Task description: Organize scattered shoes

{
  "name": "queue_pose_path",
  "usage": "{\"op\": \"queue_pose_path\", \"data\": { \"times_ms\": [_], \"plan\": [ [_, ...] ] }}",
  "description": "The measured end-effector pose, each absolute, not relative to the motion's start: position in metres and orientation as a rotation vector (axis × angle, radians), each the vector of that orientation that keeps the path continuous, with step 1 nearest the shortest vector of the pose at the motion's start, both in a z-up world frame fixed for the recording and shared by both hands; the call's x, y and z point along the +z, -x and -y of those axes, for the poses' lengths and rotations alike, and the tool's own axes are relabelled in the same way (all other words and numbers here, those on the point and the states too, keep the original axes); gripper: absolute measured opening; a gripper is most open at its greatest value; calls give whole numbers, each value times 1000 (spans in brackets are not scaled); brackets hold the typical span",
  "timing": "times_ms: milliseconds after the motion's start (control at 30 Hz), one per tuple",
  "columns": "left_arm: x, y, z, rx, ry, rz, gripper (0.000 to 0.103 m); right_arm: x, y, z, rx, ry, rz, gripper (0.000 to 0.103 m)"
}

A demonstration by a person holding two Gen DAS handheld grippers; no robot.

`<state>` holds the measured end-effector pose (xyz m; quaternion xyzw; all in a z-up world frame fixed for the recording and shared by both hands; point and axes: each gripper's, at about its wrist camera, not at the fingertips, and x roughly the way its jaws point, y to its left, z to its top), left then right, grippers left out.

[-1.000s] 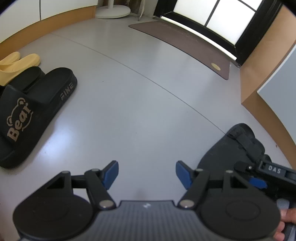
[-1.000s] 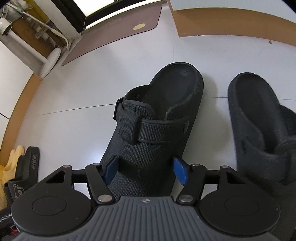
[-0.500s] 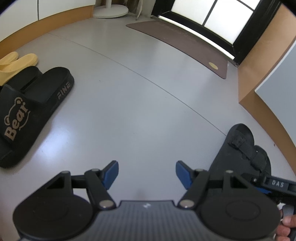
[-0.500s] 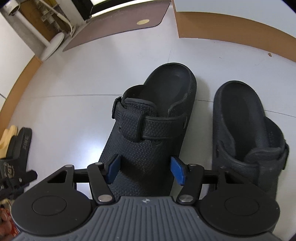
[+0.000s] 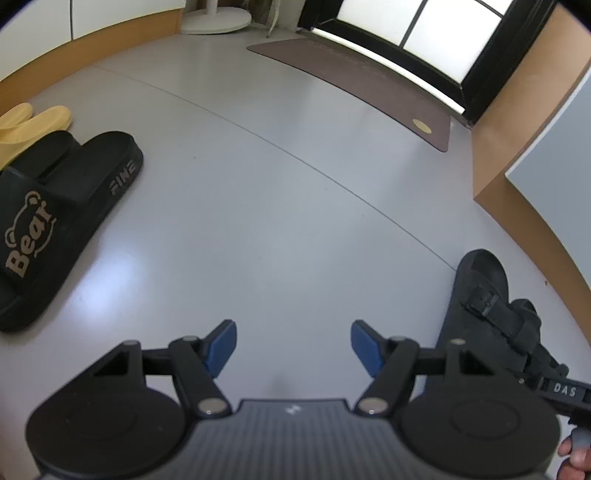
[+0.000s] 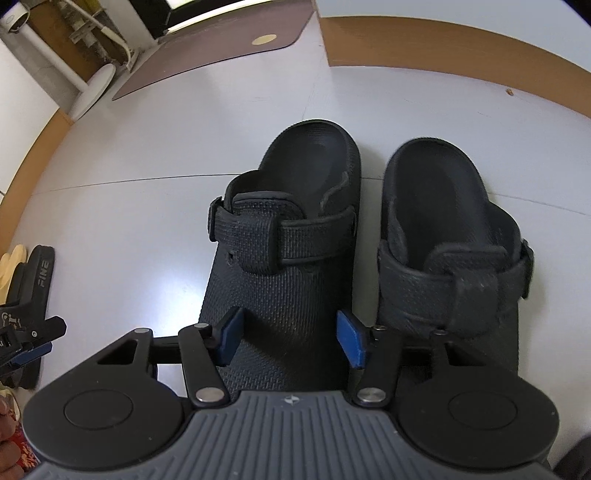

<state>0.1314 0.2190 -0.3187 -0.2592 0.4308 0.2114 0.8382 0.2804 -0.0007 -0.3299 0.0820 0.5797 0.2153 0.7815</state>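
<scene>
A black strapped clog (image 6: pixel 288 236) has its toe end between the blue pads (image 6: pixel 229 332) of my right gripper (image 6: pixel 290 338). The jaws are closing and both pads press the clog's sides. Its mate, a second black clog (image 6: pixel 443 229), lies close on the right, parallel, with heels pointing away from me. The left wrist view catches the gripped clog (image 5: pixel 480 295) at the lower right. My left gripper (image 5: pixel 293 345) hangs open over bare grey floor, nothing between its fingers.
A pair of black "Bear" slides (image 5: pixel 55 206) and yellow slippers (image 5: pixel 33 122) lie at the left by the wall. A brown doormat (image 5: pixel 351 81) lies before the glass door, with a white fan base (image 5: pixel 216 20) nearby. A brown skirting wall (image 6: pixel 443 62) runs behind the clogs.
The right gripper has carried the strapped clog to the right until it lies beside its mate, and its jaws have narrowed slightly. The left gripper has stayed put.
</scene>
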Motion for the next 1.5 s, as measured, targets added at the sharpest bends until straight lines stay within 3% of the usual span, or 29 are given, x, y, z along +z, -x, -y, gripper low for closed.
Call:
{"op": "queue_pose_path", "data": {
  "times_ms": [333, 433, 567, 767, 867, 1033, 1367, 1500],
  "plan": [
    [-319, -132, -218, 442, 548, -911, 71, -331, -273, 9, 378, -228, -1262, 57],
    [-320, -133, -217, 433, 552, -917, 71, -331, -272, 8, 376, -224, -1255, 60],
    [-321, -134, -213, 449, 563, -923, 71, -332, -273, 14, 347, -297, -1281, 71],
    [-311, -143, -191, 431, 552, -930, 72, -312, -276, 27, 340, -330, -1292, 72],
    [-303, -150, -176, 401, 507, -951, 90, -293, -269, 30, 360, -326, -1290, 73],
    [-288, -159, -150, 350, 444, -1010, 97, -269, -253, 41, 347, -313, -1294, 73],
    [-234, -149, -100, 243, 331, -1086, 103, -208, -220, 100, 304, -338, -1291, 102],
    [-202, -141, -79, 188, 264, -1139, 103, -183, -204, 119, 253, -329, -1279, 103]
  ]
}}
